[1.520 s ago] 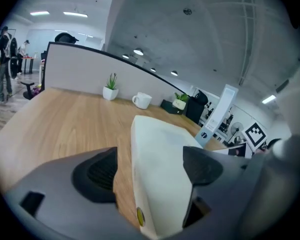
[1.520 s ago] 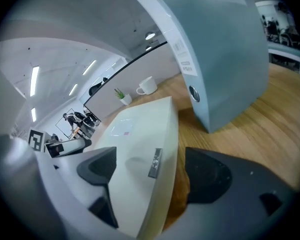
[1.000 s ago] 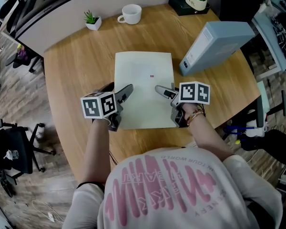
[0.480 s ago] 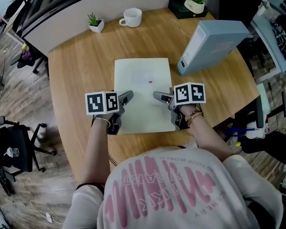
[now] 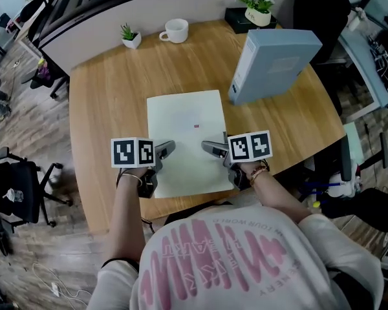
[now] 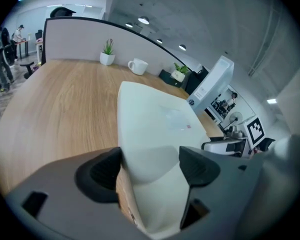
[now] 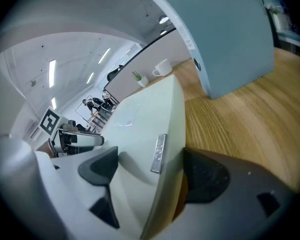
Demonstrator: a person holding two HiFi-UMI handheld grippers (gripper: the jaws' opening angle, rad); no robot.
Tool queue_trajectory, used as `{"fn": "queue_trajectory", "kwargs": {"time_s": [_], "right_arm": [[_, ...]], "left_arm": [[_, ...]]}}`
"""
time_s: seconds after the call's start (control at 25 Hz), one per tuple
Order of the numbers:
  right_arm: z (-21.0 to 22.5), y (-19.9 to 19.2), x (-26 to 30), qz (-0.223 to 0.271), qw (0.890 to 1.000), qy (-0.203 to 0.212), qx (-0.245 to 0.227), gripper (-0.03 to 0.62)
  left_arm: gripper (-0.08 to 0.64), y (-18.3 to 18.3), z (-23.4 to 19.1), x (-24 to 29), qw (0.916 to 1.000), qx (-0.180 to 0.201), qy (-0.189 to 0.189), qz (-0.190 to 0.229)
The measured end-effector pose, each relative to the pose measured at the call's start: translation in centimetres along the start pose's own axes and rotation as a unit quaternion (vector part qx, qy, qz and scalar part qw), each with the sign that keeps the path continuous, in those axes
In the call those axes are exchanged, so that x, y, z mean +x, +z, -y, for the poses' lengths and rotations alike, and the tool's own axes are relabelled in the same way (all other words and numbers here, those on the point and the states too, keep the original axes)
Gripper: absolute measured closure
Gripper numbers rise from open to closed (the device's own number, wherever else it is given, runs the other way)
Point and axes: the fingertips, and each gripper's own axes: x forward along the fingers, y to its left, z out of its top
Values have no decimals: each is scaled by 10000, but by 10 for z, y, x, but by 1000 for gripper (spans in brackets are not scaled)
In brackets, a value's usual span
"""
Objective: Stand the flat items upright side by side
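Note:
A pale green binder [image 5: 187, 134] lies flat on the round wooden table [image 5: 110, 95], its near edge close to the table's front edge. My left gripper [image 5: 163, 151] holds its near left corner, with the binder [image 6: 155, 129] filling the gap between the pads of the left gripper [image 6: 150, 166]. My right gripper [image 5: 213, 150] holds the near right corner: one pad of the right gripper [image 7: 150, 171] sits on the cover [image 7: 140, 119], the other against the spine. A blue-grey binder [image 5: 271, 60] stands upright behind and to the right.
A white mug [image 5: 174, 30] and a small potted plant [image 5: 130, 35] stand at the table's far edge. Another plant on a black tray [image 5: 257, 11] is at the far right. An office chair [image 5: 13, 196] stands on the floor at the left.
Both grippers have drawn back toward the person, and the pale binder has slid with them toward the table's front edge. The blue-grey binder has stayed where it was.

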Motion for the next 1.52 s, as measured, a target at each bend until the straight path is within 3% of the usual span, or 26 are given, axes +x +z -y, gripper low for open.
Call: {"fn": "queue_trajectory", "kwargs": {"time_s": [0.24,0.4,0.72,0.96,1.24,1.52], "right_arm": [[9,-4,-51,154,9978,177,-625,176],[18,-11,-90,268,9946,333,-948,176],[31,-7,-173,860,9841,383,-1509,173],[54,-8,-229,1187,9739,101,-1931,172],[77,13,-292,1831,9588,-409,-2135,172],[81,31,-339,2392,9399,-690,-2335,172]], "left_arm": [[193,-16,57,-17,9979,142,281,568],[193,-20,103,-28,9932,559,493,895],[183,-4,200,-56,9680,1599,849,1738],[184,-2,262,-58,9545,1849,708,2229],[184,16,330,-59,9265,2436,489,2824],[186,31,363,-63,9126,2563,219,3177]]}}
